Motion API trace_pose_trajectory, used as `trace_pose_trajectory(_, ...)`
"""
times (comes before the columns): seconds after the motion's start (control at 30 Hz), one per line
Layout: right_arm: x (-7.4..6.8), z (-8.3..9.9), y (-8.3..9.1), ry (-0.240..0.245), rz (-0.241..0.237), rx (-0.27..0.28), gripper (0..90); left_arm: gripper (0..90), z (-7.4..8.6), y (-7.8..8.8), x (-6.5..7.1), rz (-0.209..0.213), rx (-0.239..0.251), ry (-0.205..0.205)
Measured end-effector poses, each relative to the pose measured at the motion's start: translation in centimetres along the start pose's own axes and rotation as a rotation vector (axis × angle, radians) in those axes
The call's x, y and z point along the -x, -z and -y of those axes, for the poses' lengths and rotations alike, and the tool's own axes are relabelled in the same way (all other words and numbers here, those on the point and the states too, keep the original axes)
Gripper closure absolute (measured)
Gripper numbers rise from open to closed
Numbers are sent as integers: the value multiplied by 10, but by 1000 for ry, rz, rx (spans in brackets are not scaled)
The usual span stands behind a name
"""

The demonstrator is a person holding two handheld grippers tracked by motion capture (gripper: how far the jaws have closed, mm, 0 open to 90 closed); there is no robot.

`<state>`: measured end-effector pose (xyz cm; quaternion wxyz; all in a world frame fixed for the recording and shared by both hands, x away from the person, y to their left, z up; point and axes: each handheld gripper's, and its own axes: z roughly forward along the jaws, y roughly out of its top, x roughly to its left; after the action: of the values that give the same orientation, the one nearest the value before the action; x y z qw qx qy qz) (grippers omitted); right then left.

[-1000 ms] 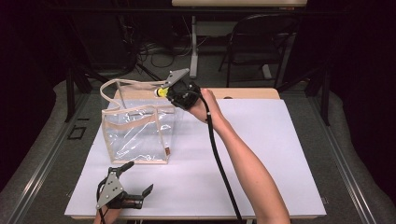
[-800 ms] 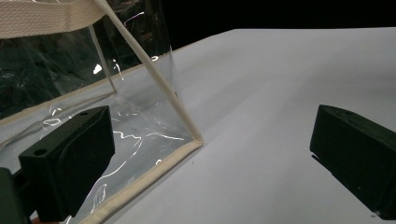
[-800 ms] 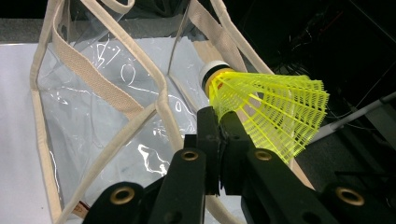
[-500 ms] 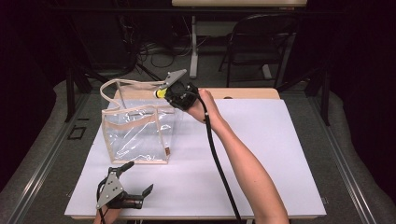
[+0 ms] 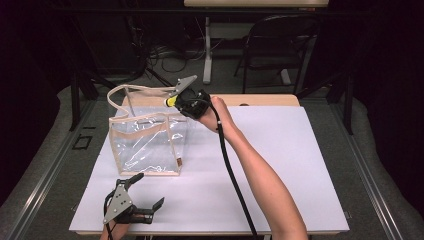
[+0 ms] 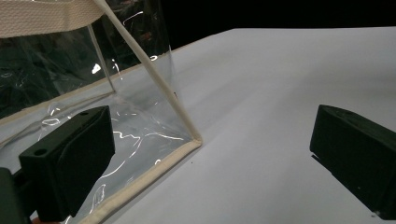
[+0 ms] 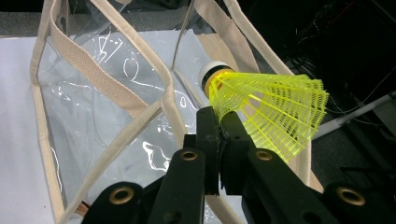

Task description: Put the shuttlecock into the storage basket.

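Right tool point(image 7: 219, 123) clamps yellow shuttlecock point(image 7: 268, 112) above clear bag point(image 5: 147, 145); left tool point(image 5: 142, 192) wide.

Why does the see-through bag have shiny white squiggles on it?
That is glare: in the left gripper view, light bounces off the crinkled clear bag; in the right gripper view too, beside the bright yellow shuttlecock; the high view shows dark surroundings.

The tote bag point(image 5: 148, 145) stands upright on the table point(image 5: 300, 165), toward its ten o'clock corner; the right gripper point(image 5: 176, 99) hangs over the bag's one o'clock top corner, a shuttlecock point(image 7: 261, 112) pinched between its fingers point(image 7: 208, 135); the left gripper point(image 5: 145, 192) lies at the bag's six o'clock, near the table's front edge; a chair point(image 5: 280, 45) stands beyond the table at twelve o'clock.
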<state>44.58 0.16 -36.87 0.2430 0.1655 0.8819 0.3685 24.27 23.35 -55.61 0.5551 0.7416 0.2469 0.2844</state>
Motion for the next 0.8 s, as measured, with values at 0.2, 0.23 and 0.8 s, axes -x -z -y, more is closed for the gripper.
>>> trace_pose_trajectory(0.2, 0, 0, -2, -2, -4, -6, 879, 0, 0, 0, 0, 2, 0, 1)
trace_pose_trajectory(0.23, 0, 0, -2, -2, -4, -6, 879, 0, 0, 0, 0, 1, 0, 0)
trace_pose_trajectory(0.8, -2, 0, 3, -47, -13, 17, 526, 0, 0, 0, 0, 0, 1, 2)
